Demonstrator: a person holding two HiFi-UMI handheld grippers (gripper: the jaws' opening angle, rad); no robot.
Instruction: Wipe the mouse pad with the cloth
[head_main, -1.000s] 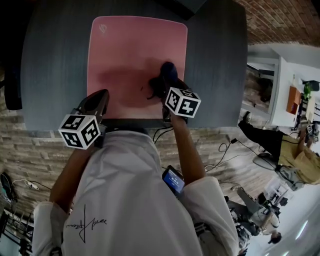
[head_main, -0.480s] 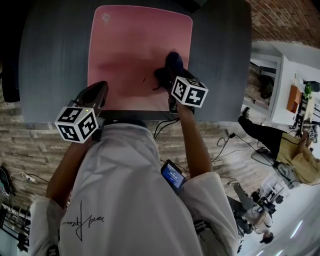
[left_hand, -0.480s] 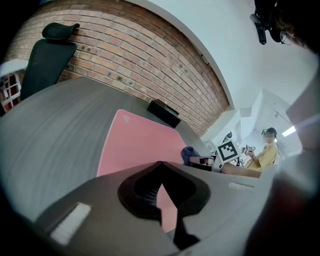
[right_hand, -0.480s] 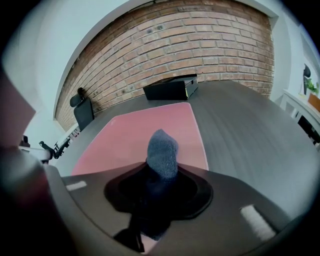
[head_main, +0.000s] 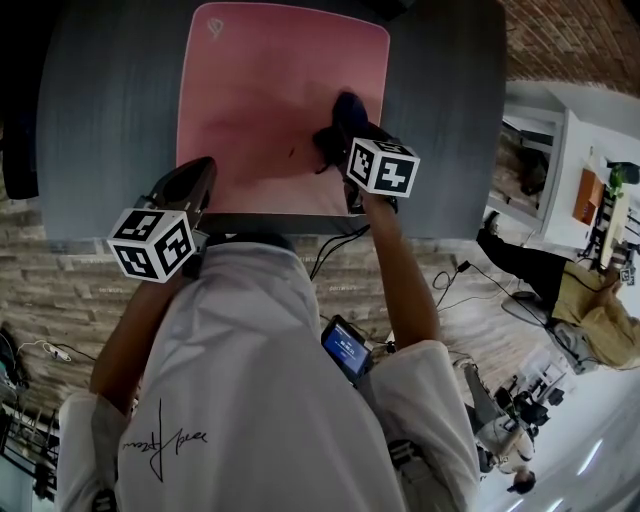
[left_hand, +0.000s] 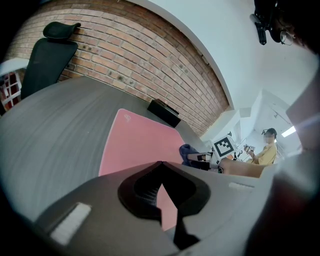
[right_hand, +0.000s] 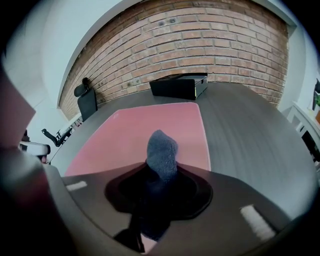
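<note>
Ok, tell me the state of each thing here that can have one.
Pink rectangular mouse pad: flat on grey desk, darker patch mid-pad.
Dark blue cloth: bunched, pinched, on pad.
Right hand-held gripper: shut on cloth.
Left hand-held gripper: shut, empty, over pad's near left corner.

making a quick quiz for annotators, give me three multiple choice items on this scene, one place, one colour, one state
1. Where is the cloth? A) right part of the mouse pad B) in a bucket C) on a shelf
2. Pad colour? A) green B) pink C) white
3. Left gripper? A) shut on the cloth B) wide open C) shut, empty
1 A: the right gripper holds it on the pad's right part. 2 B: pink in every view. 3 C: its jaws meet with nothing between.
</note>
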